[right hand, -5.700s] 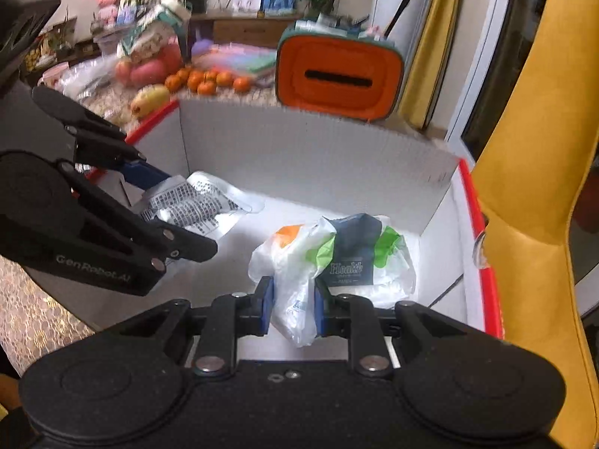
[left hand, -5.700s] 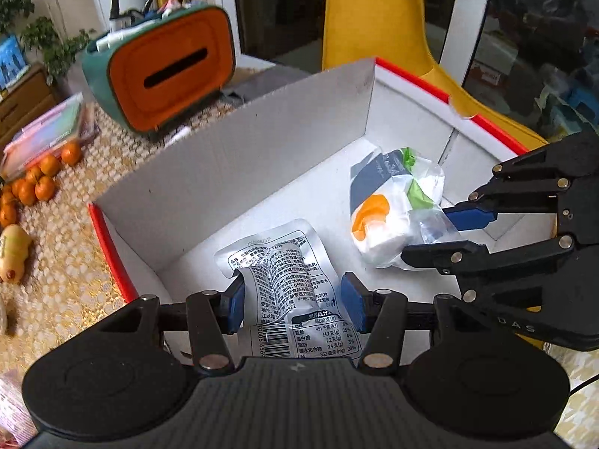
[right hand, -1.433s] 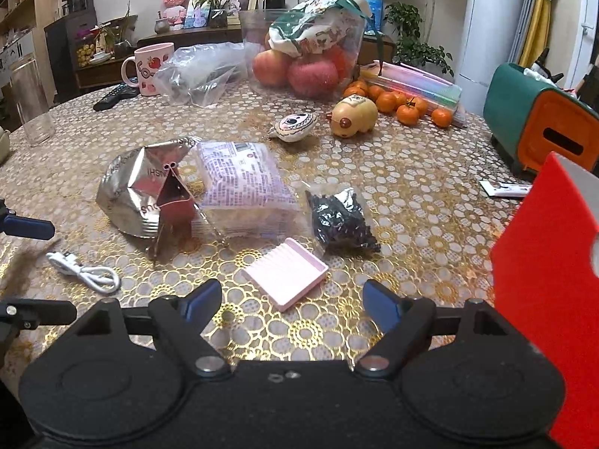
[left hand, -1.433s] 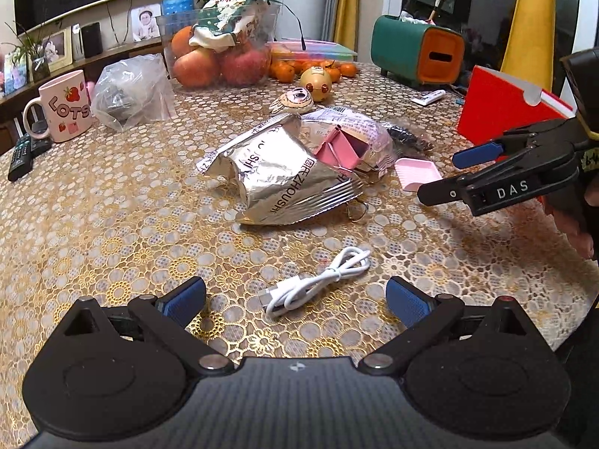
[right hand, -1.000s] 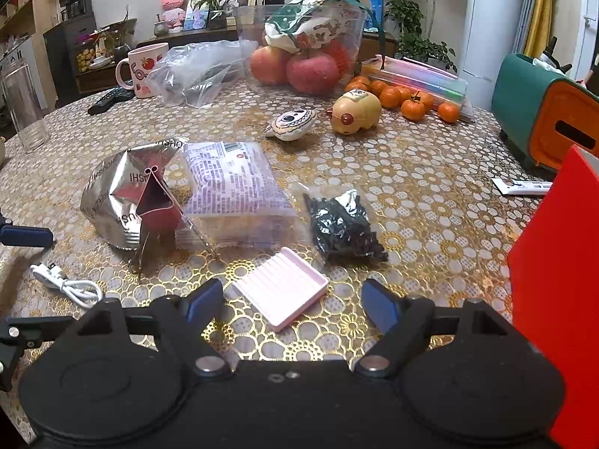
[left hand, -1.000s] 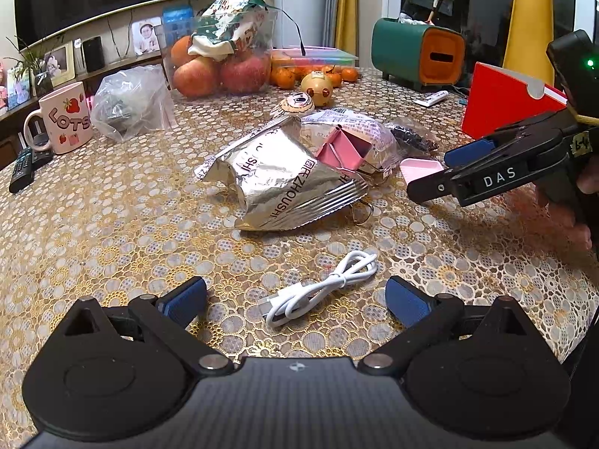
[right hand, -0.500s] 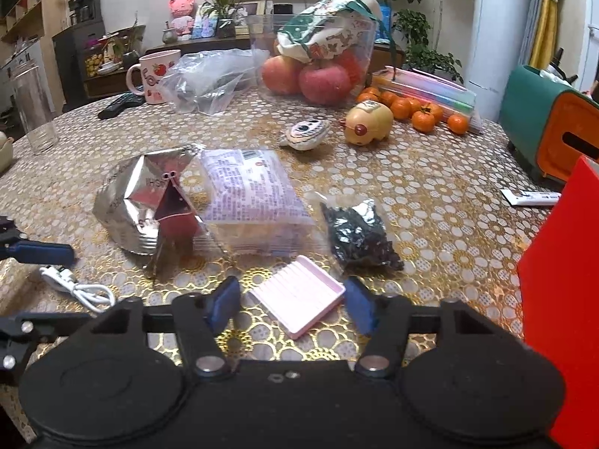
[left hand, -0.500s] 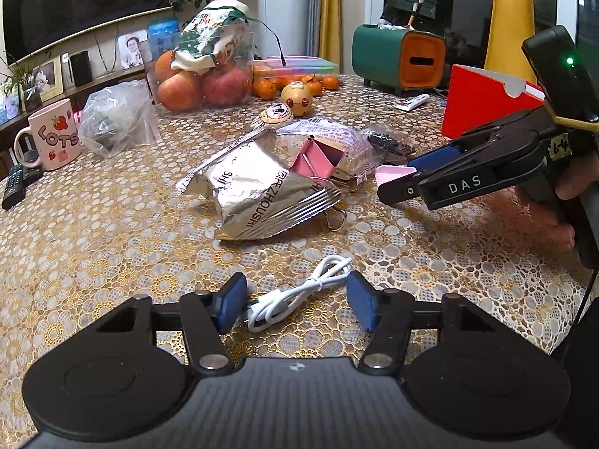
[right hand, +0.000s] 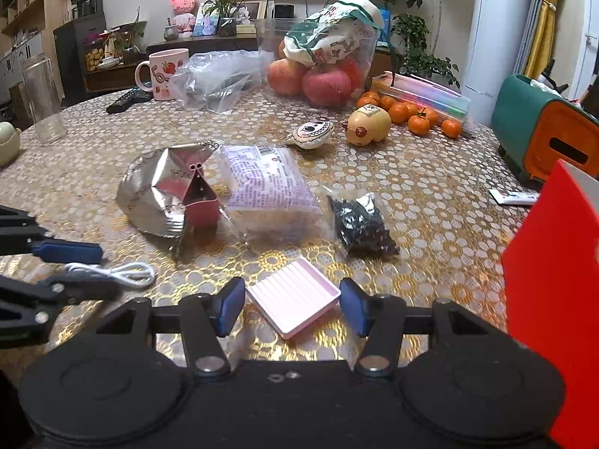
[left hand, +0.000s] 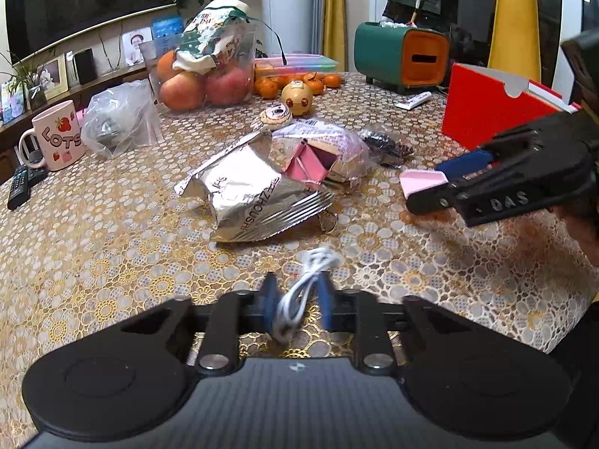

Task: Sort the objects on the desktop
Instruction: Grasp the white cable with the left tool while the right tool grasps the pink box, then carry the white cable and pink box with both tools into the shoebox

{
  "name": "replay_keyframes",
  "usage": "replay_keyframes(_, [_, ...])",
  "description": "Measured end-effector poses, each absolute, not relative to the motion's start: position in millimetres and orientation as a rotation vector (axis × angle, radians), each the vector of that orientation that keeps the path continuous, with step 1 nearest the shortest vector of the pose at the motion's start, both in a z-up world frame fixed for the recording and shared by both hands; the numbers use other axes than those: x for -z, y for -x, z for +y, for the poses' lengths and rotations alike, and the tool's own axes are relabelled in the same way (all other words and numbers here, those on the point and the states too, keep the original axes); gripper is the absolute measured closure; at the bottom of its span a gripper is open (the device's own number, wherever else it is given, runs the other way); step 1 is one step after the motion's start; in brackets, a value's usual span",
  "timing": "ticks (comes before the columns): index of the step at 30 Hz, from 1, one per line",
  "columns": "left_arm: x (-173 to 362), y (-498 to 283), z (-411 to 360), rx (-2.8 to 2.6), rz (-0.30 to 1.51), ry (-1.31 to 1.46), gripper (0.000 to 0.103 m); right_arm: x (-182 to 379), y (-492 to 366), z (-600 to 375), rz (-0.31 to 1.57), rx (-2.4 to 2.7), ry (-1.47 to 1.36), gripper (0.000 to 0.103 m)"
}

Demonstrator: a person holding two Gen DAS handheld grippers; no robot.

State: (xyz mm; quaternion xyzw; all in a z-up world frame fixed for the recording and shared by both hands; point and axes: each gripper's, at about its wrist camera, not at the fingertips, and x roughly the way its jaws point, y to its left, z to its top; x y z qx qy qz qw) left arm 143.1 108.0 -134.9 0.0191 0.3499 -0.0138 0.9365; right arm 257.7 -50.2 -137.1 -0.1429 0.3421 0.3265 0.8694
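White cable (left hand: 299,292), long axis running away, is pinched as the left hand-held gripper (left hand: 294,305) closes.

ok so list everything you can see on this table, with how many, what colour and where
cable: 1, white, front, between the left gripper's pads
tray: 1, pink, between the right gripper's pads
foil bag: 1, silver, centre
pink box: 1, beside the foil bag
noodle pack: 1, purple print, centre
dark packet: 1, black, right of the pack
red box: 1, right edge
mug: 1, pink, left
apples: several, red, in a clear bag, back
oranges: several, back right
tissue holder: 1, green and orange, back right
left gripper: closing on the cable
right gripper: has narrowed around the tray; contact unclear
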Motion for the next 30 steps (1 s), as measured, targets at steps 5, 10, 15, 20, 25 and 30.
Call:
replay_keyframes(5, [133, -143, 108, 0.018, 0.734, -0.002, 0.094, 130, -246, -62, 0.725, -0.676, 0.275, 0.048])
replay_keyframes(10, [131, -139, 104, 0.002, 0.739, 0.027, 0.094, 123, -234, -77, 0.729, -0.66, 0.248, 0.048])
replay_keyframes(15, [123, -135, 96, 0.002, 0.724, 0.046, 0.094, 113, -222, -93, 0.719, -0.646, 0.225, 0.048])
replay_keyframes(20, [110, -132, 85, 0.016, 0.703, 0.057, 0.094, 101, -213, -106, 0.713, -0.64, 0.214, 0.048])
replay_keyframes(25, [96, -130, 70, 0.039, 0.684, 0.065, 0.094, 85, -204, -118, 0.696, -0.635, 0.21, 0.048])
replay_keyframes(30, [78, -129, 51, 0.071, 0.659, 0.062, 0.094, 66, -193, -138, 0.662, -0.632, 0.191, 0.048])
